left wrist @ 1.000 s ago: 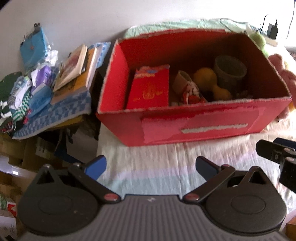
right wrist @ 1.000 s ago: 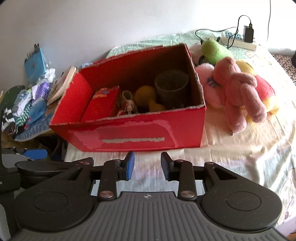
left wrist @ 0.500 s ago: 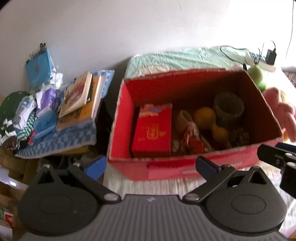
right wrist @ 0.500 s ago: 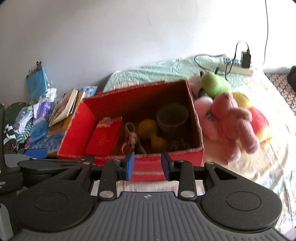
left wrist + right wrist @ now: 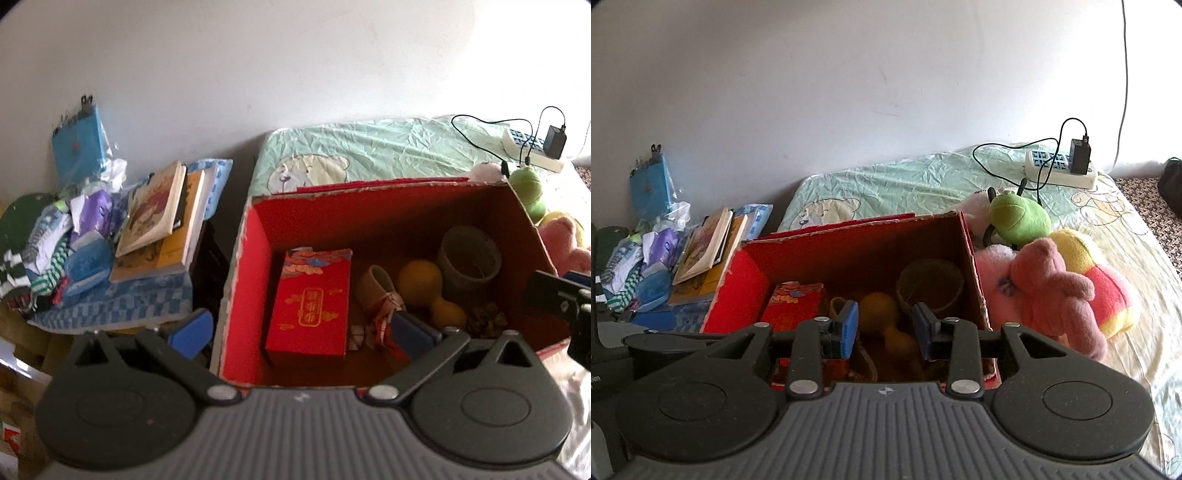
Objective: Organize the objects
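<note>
**Both grippers over the open red box**

I hold both tools above the red box (image 5: 255,295), which sits on the bed (image 5: 923,177) with its top open, so I can look straight down into it. My left gripper (image 5: 301,332) has its fingers spread wide and carries nothing; one blue pad hangs outside the box's left wall, the other over the inside. My right gripper (image 5: 884,328) is parted to a narrower gap, also with nothing between the pads, and it looks down on the yellow gourd (image 5: 421,278).

Inside the box I count one red packet (image 5: 310,302) lying flat at the left, one small beige boot (image 5: 376,284) beside it, the one yellow gourd, and one grey-green pot (image 5: 471,258) standing upright in the right corner. Some brown bits lie near the pot; I cannot tell what they are.

Outside, against the box's right wall, the plush toys are heaped together: one green plush (image 5: 1019,218), one pink bear (image 5: 1052,284), one yellow-and-red plush (image 5: 1108,291), and a pale one partly hidden beneath. They lie close enough to be reached from here.

To the left, off the bed, two books (image 5: 159,218) rest on a blue checked cloth (image 5: 122,306) among loose clutter. One power strip (image 5: 1060,170) lies at the far end of the bed.
</note>
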